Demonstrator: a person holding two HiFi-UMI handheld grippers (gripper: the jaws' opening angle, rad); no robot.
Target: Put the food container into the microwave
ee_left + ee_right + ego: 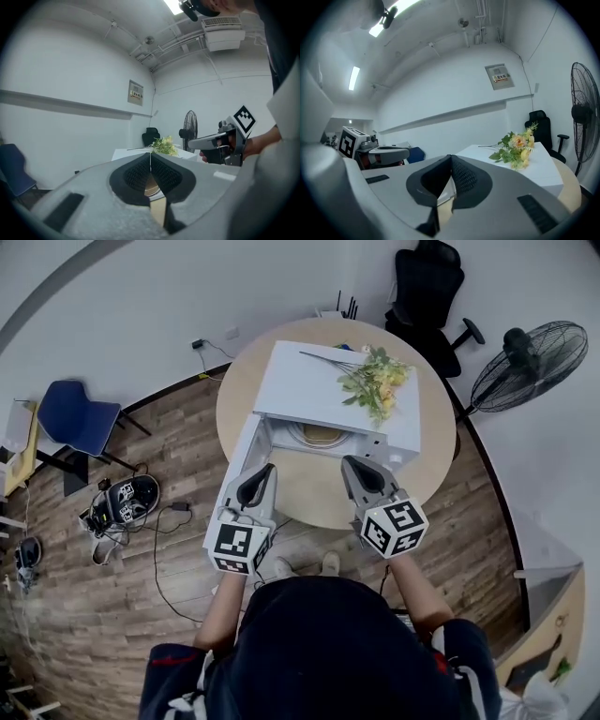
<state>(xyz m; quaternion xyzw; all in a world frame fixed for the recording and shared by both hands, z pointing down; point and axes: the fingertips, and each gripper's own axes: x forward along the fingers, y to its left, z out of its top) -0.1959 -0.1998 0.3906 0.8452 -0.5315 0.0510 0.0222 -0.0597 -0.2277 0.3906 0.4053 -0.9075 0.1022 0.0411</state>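
Two hand-held grippers: both were closed, with nothing between the jaws.
Left hand-held gripper [266, 470]: was held near the microwave [305, 381], by its open door.
Right hand-held gripper [352, 463]: was alongside, apart from the left.
Container [322, 435]: sat inside the microwave.
Flowers [375, 381]: lay on the microwave's top.
Desk [314, 495]: round, carried the microwave.

— Carrying it all?
— Round pale wooden table [239, 381], set on brown plank floor [178, 446]
— Lying directly on top?
— White box-shaped microwave [309, 381], placed toward the far side, door hanging open over the near-left part
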